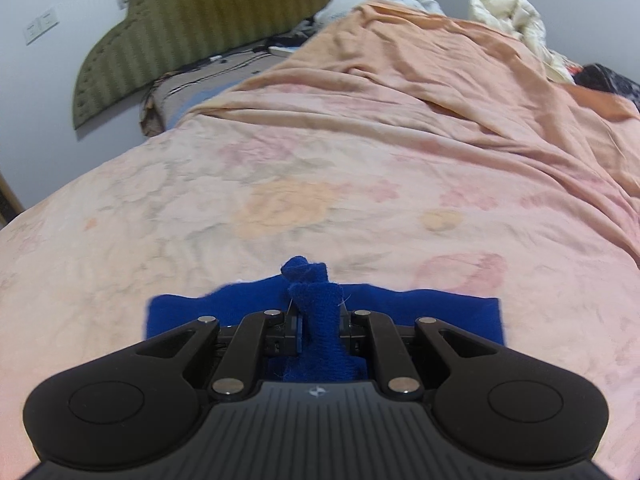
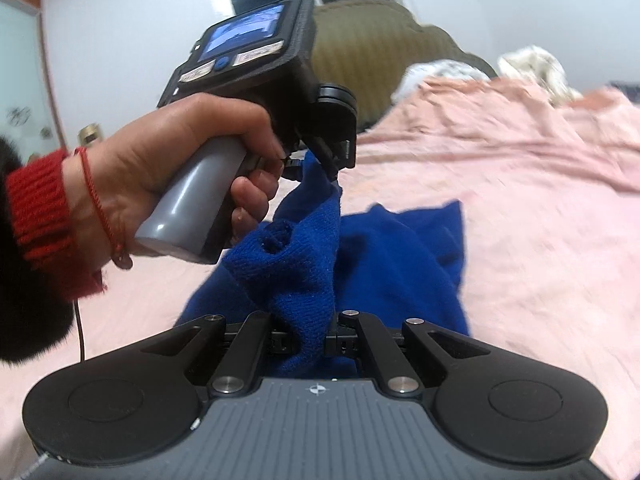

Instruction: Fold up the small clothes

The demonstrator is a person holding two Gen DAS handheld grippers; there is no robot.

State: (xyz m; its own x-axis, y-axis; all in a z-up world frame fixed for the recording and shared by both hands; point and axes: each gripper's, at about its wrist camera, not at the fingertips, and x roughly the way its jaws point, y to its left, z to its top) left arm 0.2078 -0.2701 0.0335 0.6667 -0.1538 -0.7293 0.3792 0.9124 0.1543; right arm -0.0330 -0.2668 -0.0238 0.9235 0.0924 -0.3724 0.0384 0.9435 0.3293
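Note:
A blue knitted garment lies partly on the pink bed cover, with its near edge lifted. My left gripper is shut on a bunched fold of it; a knot of blue knit sticks out past the fingertips. In the right wrist view my right gripper is shut on another part of the blue garment. The left gripper shows there too, held in a hand, pinching a raised corner of the cloth. The garment hangs between the two grippers and trails onto the bed.
The bed has a pink floral cover with a rumpled peach sheet further back. An olive padded headboard stands against the wall. Bundled white bedding and dark clothes lie at the far right.

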